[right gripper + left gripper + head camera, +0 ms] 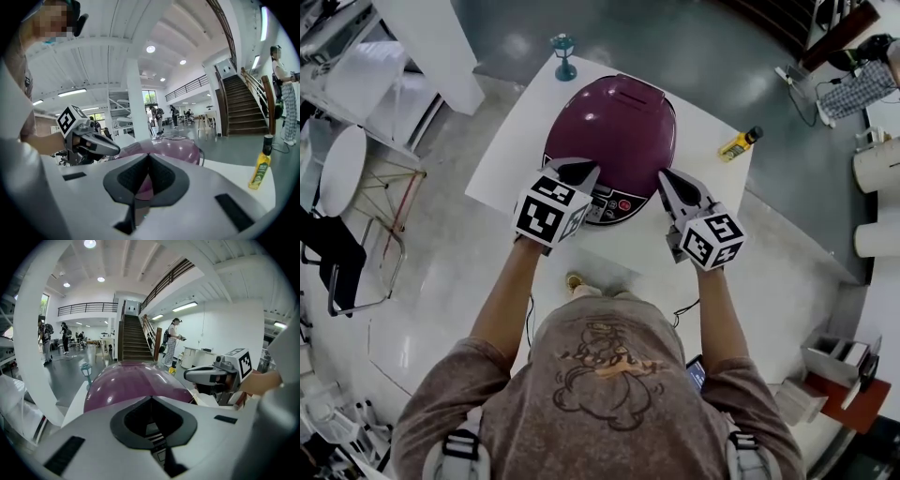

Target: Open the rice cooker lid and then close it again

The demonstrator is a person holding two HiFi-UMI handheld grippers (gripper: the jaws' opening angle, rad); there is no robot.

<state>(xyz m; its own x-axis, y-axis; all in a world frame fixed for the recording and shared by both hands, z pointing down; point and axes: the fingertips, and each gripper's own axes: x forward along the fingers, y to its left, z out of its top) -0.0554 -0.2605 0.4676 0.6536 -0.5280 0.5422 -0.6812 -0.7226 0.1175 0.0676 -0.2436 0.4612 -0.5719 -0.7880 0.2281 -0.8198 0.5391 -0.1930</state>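
A purple rice cooker [611,133] stands on a white table [698,141] with its domed lid down and its control panel [612,204] facing me. My left gripper [581,171] is shut and hovers at the cooker's front left edge, empty. My right gripper [667,180] is shut too, empty, at the front right edge beside the panel. In the left gripper view the lid [133,383] fills the middle beyond the closed jaws, with the right gripper [206,375] at the right. The right gripper view shows the cooker [176,150] ahead and the left gripper [96,144] at the left.
A small teal lamp figure [563,54] stands at the table's far corner. A yellow bottle [739,142] lies near the right edge of the table. A white round table [342,169] and chairs [347,272] stand to the left on the floor. People walk far off in the hall.
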